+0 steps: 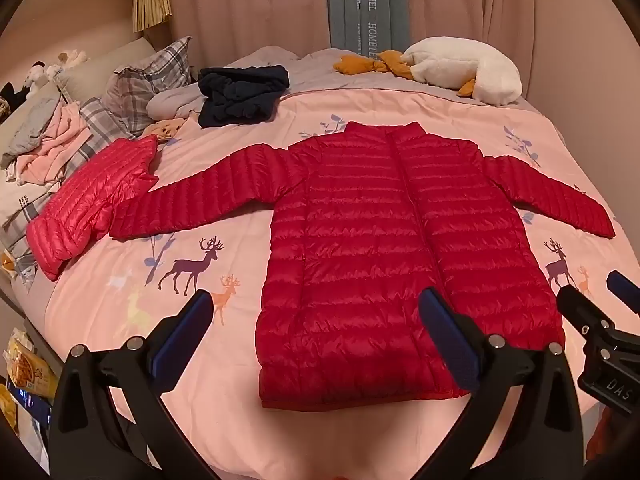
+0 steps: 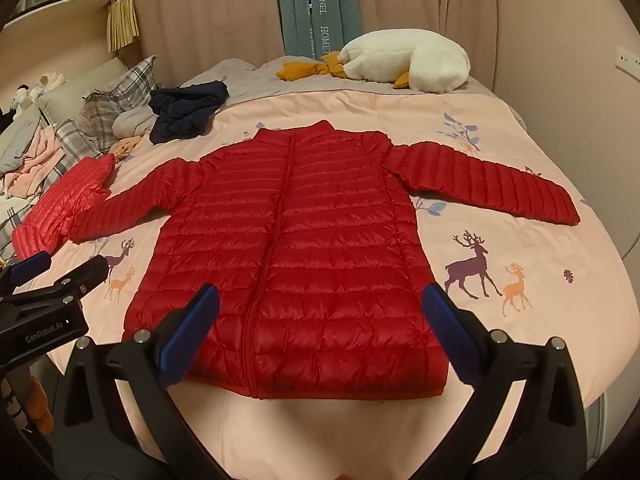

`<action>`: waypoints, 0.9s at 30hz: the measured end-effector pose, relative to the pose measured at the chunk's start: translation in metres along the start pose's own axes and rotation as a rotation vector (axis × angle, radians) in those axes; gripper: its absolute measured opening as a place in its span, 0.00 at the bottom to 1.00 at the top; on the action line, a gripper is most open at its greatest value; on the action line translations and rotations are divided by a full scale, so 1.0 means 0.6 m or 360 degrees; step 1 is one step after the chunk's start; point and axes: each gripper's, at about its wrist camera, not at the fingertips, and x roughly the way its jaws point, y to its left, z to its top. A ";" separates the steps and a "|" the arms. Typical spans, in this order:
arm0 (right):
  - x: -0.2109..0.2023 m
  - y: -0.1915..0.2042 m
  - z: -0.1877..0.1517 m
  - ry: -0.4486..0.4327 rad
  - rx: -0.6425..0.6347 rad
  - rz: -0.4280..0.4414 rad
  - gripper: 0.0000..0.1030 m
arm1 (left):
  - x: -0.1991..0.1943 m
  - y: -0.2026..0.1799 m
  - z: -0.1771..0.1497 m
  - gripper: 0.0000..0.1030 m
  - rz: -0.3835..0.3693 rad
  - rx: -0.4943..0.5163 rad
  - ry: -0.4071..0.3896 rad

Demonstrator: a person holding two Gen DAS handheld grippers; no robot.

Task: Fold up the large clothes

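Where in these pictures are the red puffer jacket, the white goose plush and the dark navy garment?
red puffer jacket (image 2: 304, 216): right wrist view, on its chest beside the zip.
white goose plush (image 2: 416, 62): right wrist view, on its white body.
dark navy garment (image 1: 240, 94): left wrist view, on its crumpled middle.

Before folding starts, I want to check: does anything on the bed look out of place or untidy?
The red puffer jacket lies flat and straight. A pink jacket sits crumpled by its sleeve end, and a dark garment lies bunched near the pillows.

"HANEL", "HOME…" on blue hanging cloth (image 2: 320, 28); "GenRobot.AI" on left tongs (image 2: 60, 272); "DAS" on right tongs (image 1: 596, 296).
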 end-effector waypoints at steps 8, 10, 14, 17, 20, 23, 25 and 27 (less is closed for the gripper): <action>0.002 0.001 0.000 -0.0002 0.0001 0.0004 0.98 | 0.001 0.001 0.000 0.99 -0.0014 0.0000 -0.0003; 0.002 0.001 0.000 -0.0003 0.0002 0.0005 0.98 | 0.000 0.000 0.000 0.99 -0.0008 -0.0006 -0.0003; 0.002 0.001 0.000 -0.0004 0.0003 0.0005 0.98 | 0.002 -0.008 0.001 0.99 -0.0010 -0.0008 -0.0003; 0.002 0.001 -0.001 -0.0003 0.0001 0.0004 0.98 | 0.007 -0.011 0.000 0.99 -0.0012 -0.0006 0.0001; 0.002 0.001 -0.001 -0.0004 0.0003 0.0006 0.98 | 0.007 -0.010 0.000 0.99 -0.0012 -0.0008 0.0002; 0.001 0.001 -0.001 -0.0004 0.0004 0.0006 0.98 | 0.009 -0.013 -0.001 0.99 -0.0010 -0.0008 0.0002; 0.001 0.001 -0.001 -0.0004 0.0004 0.0007 0.98 | 0.010 -0.020 -0.005 0.99 -0.0010 -0.0008 0.0002; 0.001 0.001 -0.001 -0.0005 0.0004 0.0008 0.98 | 0.010 -0.019 -0.004 0.99 -0.0011 -0.0009 0.0002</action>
